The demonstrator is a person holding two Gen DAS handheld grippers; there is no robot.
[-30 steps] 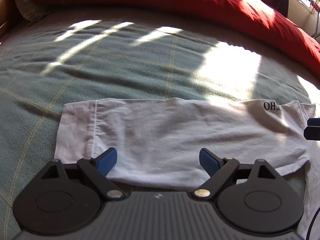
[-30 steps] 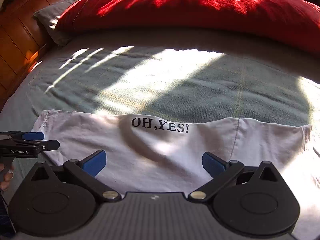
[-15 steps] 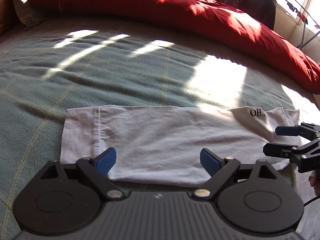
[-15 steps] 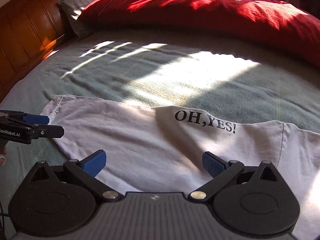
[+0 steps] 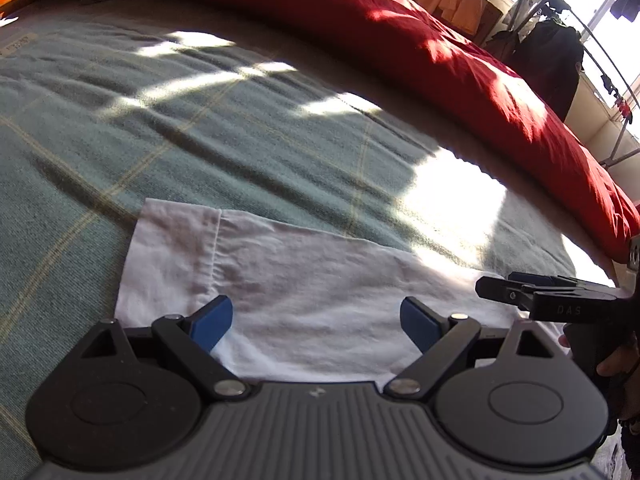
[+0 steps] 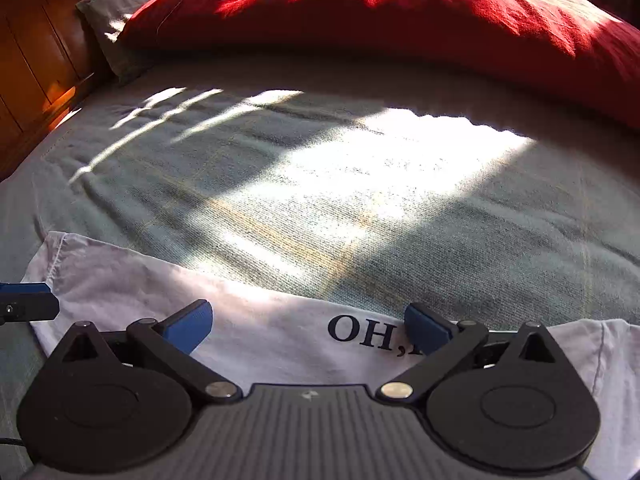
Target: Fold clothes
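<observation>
A: What do I have on the left wrist camera?
B: I see my left gripper (image 5: 316,326) with its jaws spread wide and nothing between them, hanging over the near edge of the white T-shirt (image 5: 304,280). The shirt lies as a flat folded band on the green blanket (image 5: 200,128). My right gripper (image 5: 520,289) pokes in from the right, a hand (image 5: 616,364) on its grip.
A: And the right wrist camera?
B: My right gripper (image 6: 308,328) is released too, jaws apart over the shirt (image 6: 256,332) by the print (image 6: 368,333). The left gripper's fingertip (image 6: 24,302) shows at the left edge. A red duvet (image 6: 380,12) lies far back, with a wooden headboard (image 6: 36,48) on the left.
</observation>
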